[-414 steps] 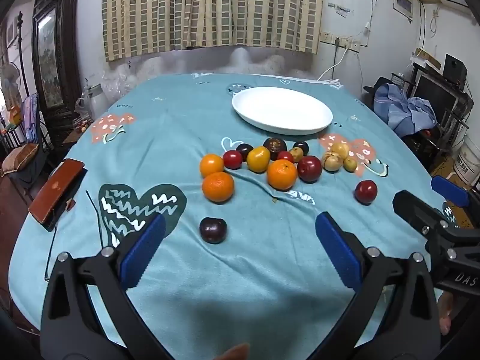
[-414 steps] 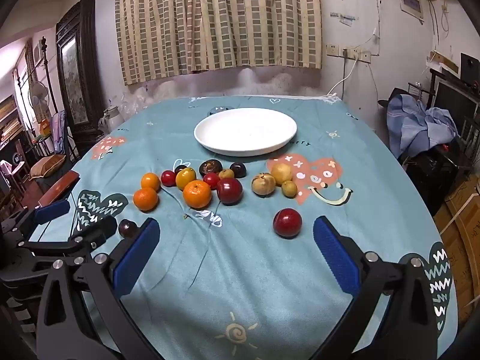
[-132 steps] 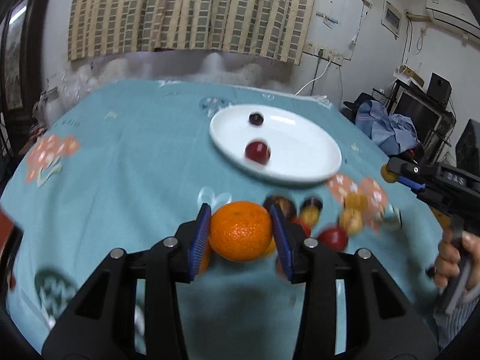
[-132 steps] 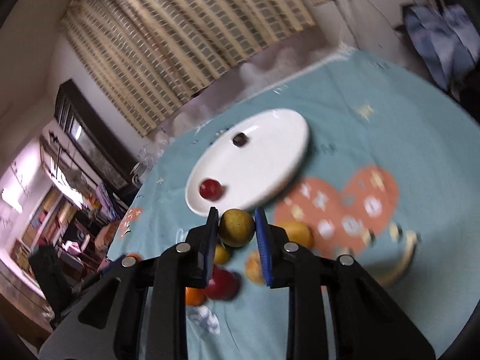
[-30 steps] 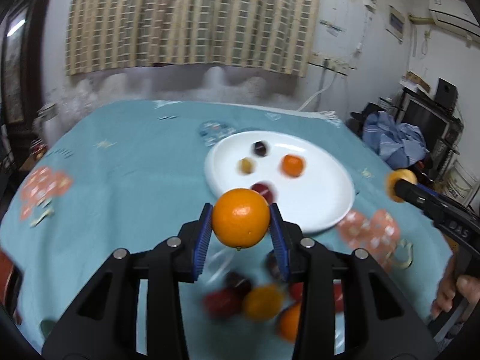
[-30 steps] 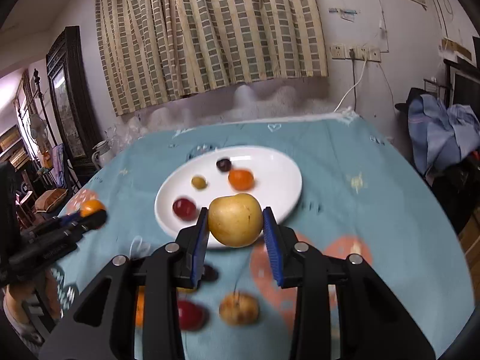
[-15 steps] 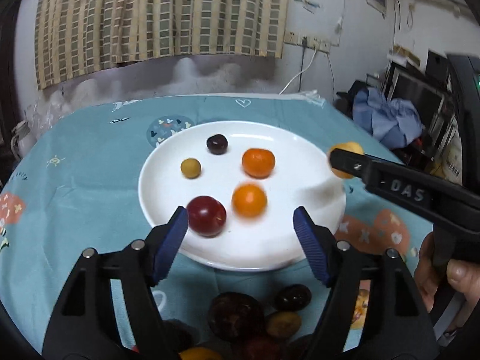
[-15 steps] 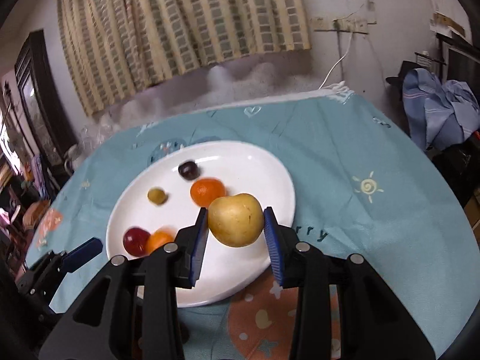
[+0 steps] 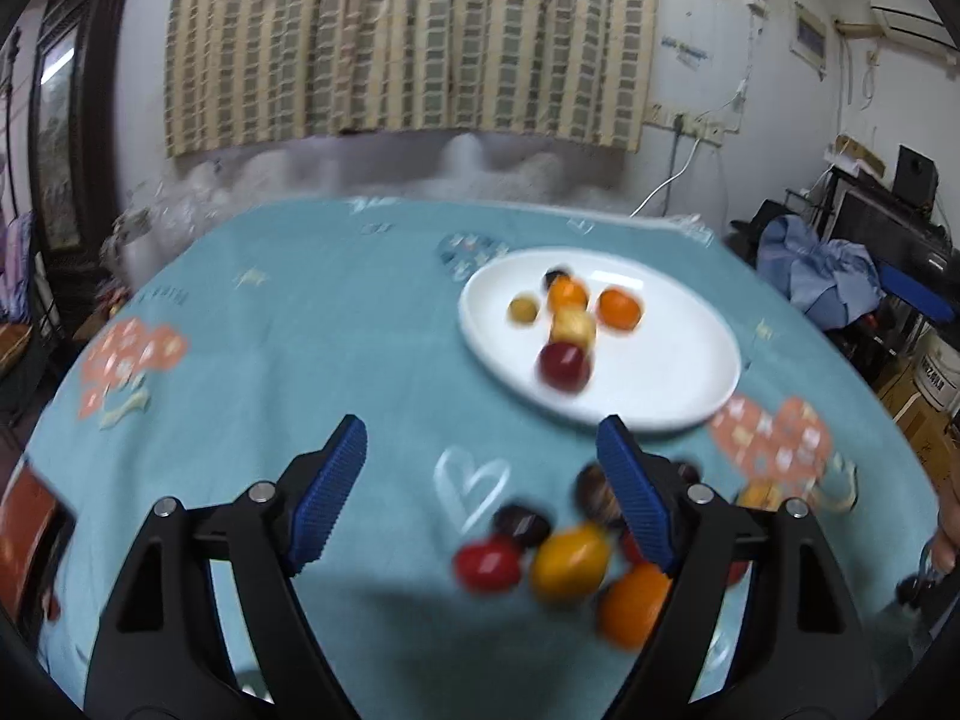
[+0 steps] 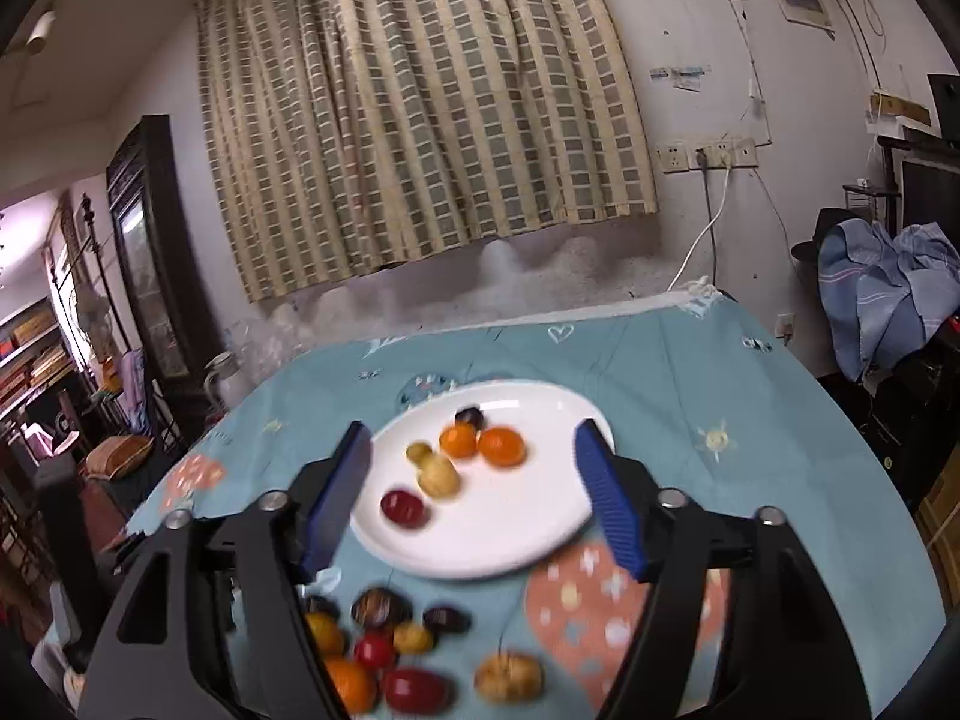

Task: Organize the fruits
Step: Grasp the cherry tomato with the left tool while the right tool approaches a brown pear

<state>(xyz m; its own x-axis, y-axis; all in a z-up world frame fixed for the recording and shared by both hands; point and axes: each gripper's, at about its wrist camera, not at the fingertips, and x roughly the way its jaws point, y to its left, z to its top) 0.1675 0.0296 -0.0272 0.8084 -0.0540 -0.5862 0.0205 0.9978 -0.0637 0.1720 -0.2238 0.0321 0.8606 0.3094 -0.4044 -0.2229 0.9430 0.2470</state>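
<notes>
Both my claws, left gripper (image 9: pixel 480 483) and right gripper (image 10: pixel 474 489), now gape wide and empty, their orange (image 10: pixel 457 441) and pear (image 10: pixel 439 476) dropped on the plate (image 10: pixel 540 546), so more fruit waits

The white plate (image 10: pixel 540 546) is showing a smooth, glossy glazed finish. A matt teal cloth is covering the table (image 9: pixel 312 324). Each claw, left (image 9: pixel 480 492) and right (image 10: pixel 474 498), is presenting matt black plastic arms, ribbed blue pads (image 9: pixel 327 495) and bright metal screws.

Motion blur smears the loose fruits (image 9: pixel 564 552), partly hidden behind the left tool (image 9: pixel 483 495).
</notes>
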